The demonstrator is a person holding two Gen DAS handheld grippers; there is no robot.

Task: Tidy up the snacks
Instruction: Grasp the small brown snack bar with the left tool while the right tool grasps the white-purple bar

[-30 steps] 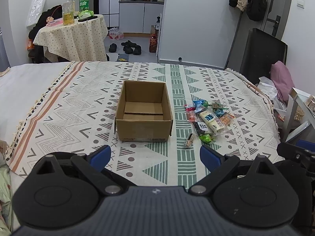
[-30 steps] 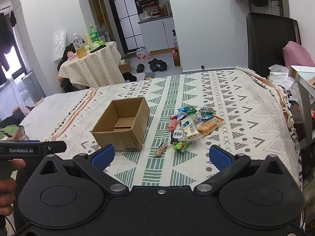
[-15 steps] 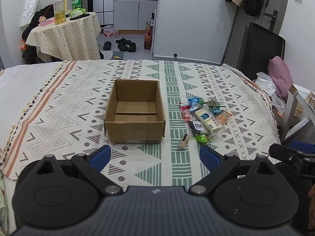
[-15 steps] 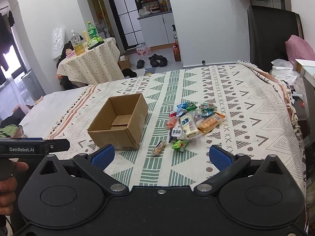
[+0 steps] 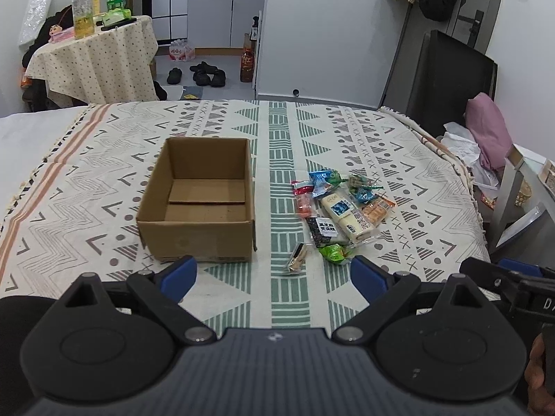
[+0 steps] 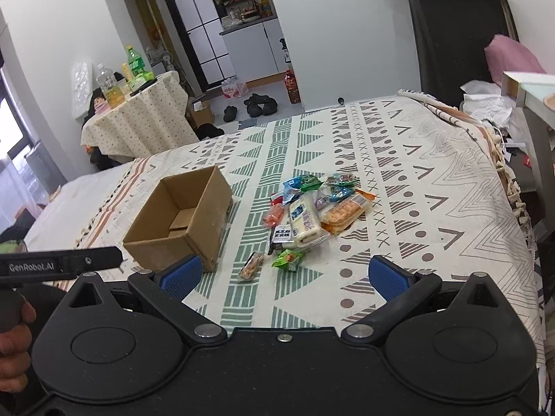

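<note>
From the left wrist, our left gripper (image 5: 274, 274) fingers spread wide, empty; the snacks (image 5: 338, 209) lie right of the open cardboard box (image 5: 199, 197) on the bed. From the right wrist, our right gripper (image 6: 282, 275) gapes too; box floor mostly hidden, a hand (image 6: 14, 343) cut off.

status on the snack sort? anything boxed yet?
Nothing boxed: the cardboard box is empty. Nothing in hand: left tool and right tool are both open, short of the snack pile. Left: every packet, including the two nearest strays, on the bedspread.
</note>
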